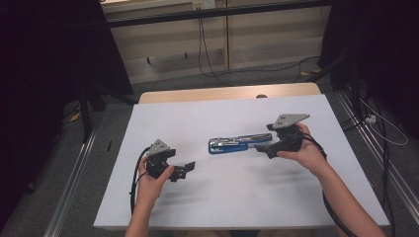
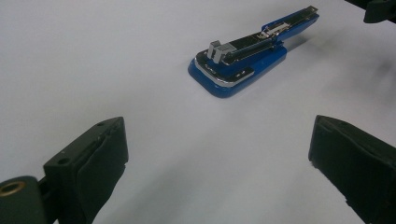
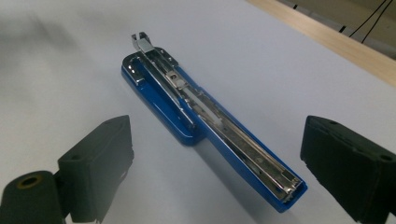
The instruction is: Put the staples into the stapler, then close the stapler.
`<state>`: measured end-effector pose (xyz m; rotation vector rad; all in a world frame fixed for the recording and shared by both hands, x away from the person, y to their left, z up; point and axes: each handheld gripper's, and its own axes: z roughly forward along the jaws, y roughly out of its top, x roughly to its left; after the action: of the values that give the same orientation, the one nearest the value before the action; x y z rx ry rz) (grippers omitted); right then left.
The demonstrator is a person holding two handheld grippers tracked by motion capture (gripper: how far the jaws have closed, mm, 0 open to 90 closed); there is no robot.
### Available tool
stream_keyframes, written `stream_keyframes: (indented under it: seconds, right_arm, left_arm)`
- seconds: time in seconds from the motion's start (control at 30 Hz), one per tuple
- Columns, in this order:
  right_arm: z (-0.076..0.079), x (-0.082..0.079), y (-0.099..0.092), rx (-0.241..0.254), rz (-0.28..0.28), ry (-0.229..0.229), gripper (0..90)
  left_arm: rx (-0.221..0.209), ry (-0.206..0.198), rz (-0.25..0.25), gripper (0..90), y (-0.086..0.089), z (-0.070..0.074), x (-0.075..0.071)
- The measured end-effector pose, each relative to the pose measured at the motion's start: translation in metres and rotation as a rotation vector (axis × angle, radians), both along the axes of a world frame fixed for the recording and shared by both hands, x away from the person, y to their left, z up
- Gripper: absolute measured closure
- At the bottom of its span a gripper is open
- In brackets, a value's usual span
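- The blue stapler (image 1: 237, 143) lies on the white table (image 1: 207, 197), swung open so the metal staple channel is uncovered.
- The right gripper (image 3: 212, 163) is spread wide, with the stapler's thin end between its jaws but not touched.
- The left gripper (image 1: 185, 170) is also spread, well apart from the stapler.
- Risk: closing on the smooth, narrow end may make the stapler slip or turn, since nothing steadies the wide end.

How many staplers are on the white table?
1. The blue stapler lies near the middle of the white table, between the jaws of the open right gripper.
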<state>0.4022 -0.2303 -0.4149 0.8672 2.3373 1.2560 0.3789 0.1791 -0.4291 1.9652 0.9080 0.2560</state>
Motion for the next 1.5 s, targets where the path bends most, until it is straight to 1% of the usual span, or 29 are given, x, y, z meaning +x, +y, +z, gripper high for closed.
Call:
stream_keyframes:
  seconds: [0.1, 0.17, 0.27, 0.33, 0.4, 0.43, 0.5, 0.6, 0.67, 0.7, 0.77, 0.83, 0.9, 0.93, 1.0, 1.03, 1.07, 1.13, 1.17, 1.2, 1.23, 1.27, 1.3, 1.33, 1.37, 1.4, 1.43, 1.47, 1.5]
  right_arm:
    - [-0.002, -0.002, -0.002, 0.025, -0.015, 0.008, 8.8]
    - [-0.002, -0.002, -0.003, 0.001, -0.015, 0.005, 8.7]
    - [-0.003, -0.005, -0.007, 0.011, -0.024, 0.013, 8.2]
    - [-0.004, -0.006, -0.01, 0.008, -0.028, 0.008, 8.2]
    - [-0.005, -0.008, -0.014, 0.015, -0.041, -0.014, 9.1]
    - [-0.005, -0.008, -0.016, 0.018, -0.051, -0.015, 9.1]
    - [-0.006, -0.008, -0.019, 0.022, -0.064, 0.002, 8.9]
    - [-0.008, -0.009, -0.022, 0.017, -0.071, 0.006, 8.7]
    - [-0.01, -0.008, -0.023, 0.014, -0.074, 0.01, 8.5]
    - [-0.011, -0.008, -0.024, 0.014, -0.078, 0.011, 8.5]
    - [-0.012, -0.009, -0.026, 0.014, -0.088, 0.014, 8.5]
    - [-0.012, -0.01, -0.028, 0.017, -0.101, 0.012, 8.9]
    - [-0.012, -0.011, -0.032, 0.035, -0.121, 0.0, 15.2]
    - [-0.012, -0.012, -0.034, 0.044, -0.12, -0.001, 16.2]
    - [-0.013, -0.013, -0.037, 0.046, -0.134, -0.001, 16.5]
    - [-0.013, -0.014, -0.039, 0.038, -0.149, -0.002, 18.9]
    - [-0.013, -0.014, -0.041, 0.04, -0.156, -0.004, 23.4]
    - [-0.014, -0.014, -0.043, 0.065, -0.171, 0.0, 29.0]
    - [-0.015, -0.013, -0.044, 0.078, -0.188, -0.004, 34.0]
    - [-0.015, -0.013, -0.045, 0.09, -0.191, 0.006, 41.4]
    - [-0.016, -0.013, -0.046, 0.093, -0.186, 0.008, 45.2]
    - [-0.017, -0.012, -0.046, 0.089, -0.197, 0.012, 46.4]
    - [-0.018, -0.012, -0.046, 0.081, -0.205, 0.015, 52.6]
    - [-0.02, -0.011, -0.046, 0.07, -0.199, 0.03, 60.4]
    - [-0.021, -0.01, -0.046, 0.068, -0.202, 0.038, 61.7]
    - [-0.023, -0.009, -0.046, 0.066, -0.209, 0.042, 64.4]
    - [-0.025, -0.008, -0.046, 0.054, -0.212, 0.053, 70.2]
    - [-0.027, -0.007, -0.046, 0.053, -0.216, 0.062, 72.8]
    - [-0.028, -0.007, -0.045, 0.057, -0.219, 0.067, 76.3]
  left_arm:
    - [-0.001, 0.002, 0.0, 4.9, -0.001, -0.001, 0.001]
    - [-0.005, 0.0, 0.001, 4.9, -0.001, -0.001, 0.001]
    - [-0.012, 0.0, 0.005, 5.0, -0.001, -0.001, 0.002]
    - [-0.01, 0.001, 0.006, 4.9, -0.001, -0.001, 0.002]
    - [-0.017, -0.001, 0.011, 5.0, 0.0, 0.0, 0.002]
    - [-0.019, -0.001, 0.014, 4.9, 0.0, 0.0, 0.002]
    - [-0.017, 0.0, 0.017, 5.0, 0.001, 0.0, 0.003]
    - [-0.029, -0.002, 0.028, 5.0, 0.0, -0.001, 0.005]
    - [-0.027, -0.003, 0.033, 5.1, -0.001, 0.0, 0.006]
    - [-0.017, -0.006, 0.031, 5.1, -0.001, 0.0, 0.007]
    - [-0.023, -0.006, 0.035, 5.1, -0.003, 0.0, 0.008]
    - [-0.027, 0.0, 0.027, 8.1, -0.006, 0.0, 0.01]
    - [-0.027, -0.008, 0.017, 9.0, -0.009, -0.001, 0.012]
    - [-0.02, -0.014, 0.017, 8.6, -0.01, -0.001, 0.012]
    - [-0.021, -0.021, 0.019, 8.1, -0.011, -0.001, 0.014]
    - [-0.033, -0.023, 0.034, 8.0, -0.012, -0.001, 0.015]
    - [-0.026, -0.025, 0.039, 8.0, -0.013, -0.001, 0.015]
    - [-0.028, -0.022, 0.046, 8.0, -0.014, -0.001, 0.017]
    - [-0.02, -0.024, 0.045, 8.0, -0.014, -0.001, 0.018]
    - [-0.018, -0.024, 0.045, 8.6, -0.015, -0.002, 0.019]
    - [-0.024, -0.027, 0.046, 10.7, -0.017, -0.002, 0.02]
    - [-0.019, -0.027, 0.045, 13.9, -0.017, -0.003, 0.02]
    - [-0.012, -0.027, 0.046, 16.4, -0.017, -0.004, 0.021]
    - [-0.015, -0.026, 0.05, 17.6, -0.018, -0.005, 0.022]
    - [-0.006, -0.027, 0.046, 19.1, -0.018, -0.006, 0.023]
    - [0.0, -0.026, 0.043, 22.8, -0.018, -0.007, 0.024]
    - [0.008, -0.023, 0.048, 25.7, -0.018, -0.008, 0.024]
    - [0.011, -0.024, 0.053, 27.2, -0.018, -0.009, 0.025]
    - [0.016, -0.021, 0.049, 31.3, -0.019, -0.01, 0.025]
